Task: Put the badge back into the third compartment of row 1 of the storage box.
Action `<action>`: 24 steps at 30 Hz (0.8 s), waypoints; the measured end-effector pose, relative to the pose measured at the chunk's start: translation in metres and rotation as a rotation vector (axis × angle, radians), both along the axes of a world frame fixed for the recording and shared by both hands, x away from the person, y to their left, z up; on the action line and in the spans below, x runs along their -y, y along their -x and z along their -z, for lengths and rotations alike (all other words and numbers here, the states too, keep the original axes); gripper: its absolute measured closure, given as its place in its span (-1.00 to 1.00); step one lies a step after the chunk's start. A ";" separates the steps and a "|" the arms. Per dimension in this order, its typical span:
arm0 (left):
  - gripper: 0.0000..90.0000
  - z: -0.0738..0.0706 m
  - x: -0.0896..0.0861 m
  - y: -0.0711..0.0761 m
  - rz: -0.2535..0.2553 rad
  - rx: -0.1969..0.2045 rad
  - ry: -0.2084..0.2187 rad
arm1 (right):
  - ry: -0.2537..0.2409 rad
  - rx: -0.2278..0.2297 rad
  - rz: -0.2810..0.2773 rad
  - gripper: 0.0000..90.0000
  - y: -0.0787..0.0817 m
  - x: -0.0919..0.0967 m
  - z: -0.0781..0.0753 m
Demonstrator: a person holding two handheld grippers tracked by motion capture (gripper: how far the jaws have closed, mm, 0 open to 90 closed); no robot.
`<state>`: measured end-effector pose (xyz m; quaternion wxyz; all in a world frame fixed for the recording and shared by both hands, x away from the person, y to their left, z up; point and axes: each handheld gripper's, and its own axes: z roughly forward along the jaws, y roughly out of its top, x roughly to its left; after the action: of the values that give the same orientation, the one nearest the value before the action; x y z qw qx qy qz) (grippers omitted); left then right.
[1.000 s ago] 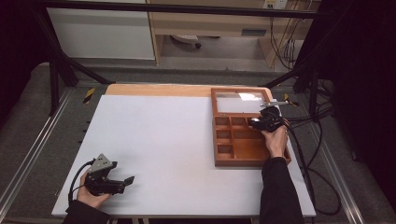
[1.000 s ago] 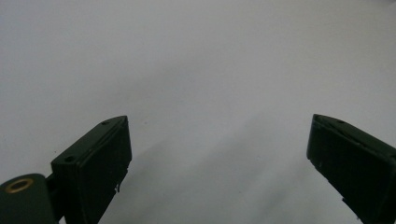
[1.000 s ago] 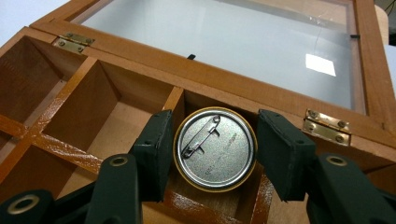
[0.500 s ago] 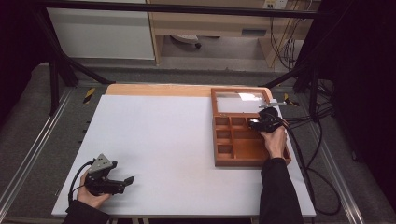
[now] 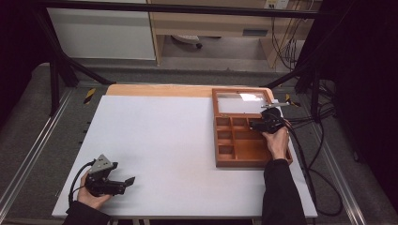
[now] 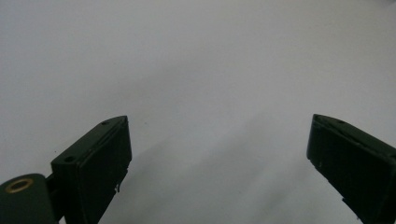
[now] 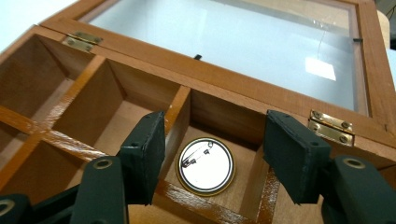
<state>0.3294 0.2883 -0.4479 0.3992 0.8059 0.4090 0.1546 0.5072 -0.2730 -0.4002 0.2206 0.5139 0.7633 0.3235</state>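
The right tongs [image 7: 212,156], jaws open and empty, are hovering over the pin badge [image 7: 206,165] in the wooden box [image 5: 224,161] near the desk's right edge, and should, I judge, descend straight to straddle it, while the left tongs [image 6: 219,158] are resting wide open and empty.

No readable text, label, brand or number stands anywhere (the yellow-and-black tape marks are plain stripes only).

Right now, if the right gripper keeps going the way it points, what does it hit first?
Probably the round pin badge lying in the wooden box compartment between its open jaws, though depth is unclear.
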 end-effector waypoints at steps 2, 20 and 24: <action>-0.87 0.000 0.000 0.000 0.000 0.000 0.000 | -0.011 0.007 -0.004 -0.16 0.002 0.000 -0.002; -0.87 0.001 0.001 -0.001 -0.005 -0.002 -0.002 | -0.109 0.042 -0.073 -0.64 0.038 -0.005 -0.024; -0.87 0.001 0.001 0.000 -0.005 -0.001 -0.003 | -0.118 0.048 -0.088 -0.75 0.046 -0.007 -0.027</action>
<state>0.3298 0.2876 -0.4485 0.3975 0.8054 0.4111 0.1557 0.4616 -0.2660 -0.3737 0.1939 0.4840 0.7592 0.3895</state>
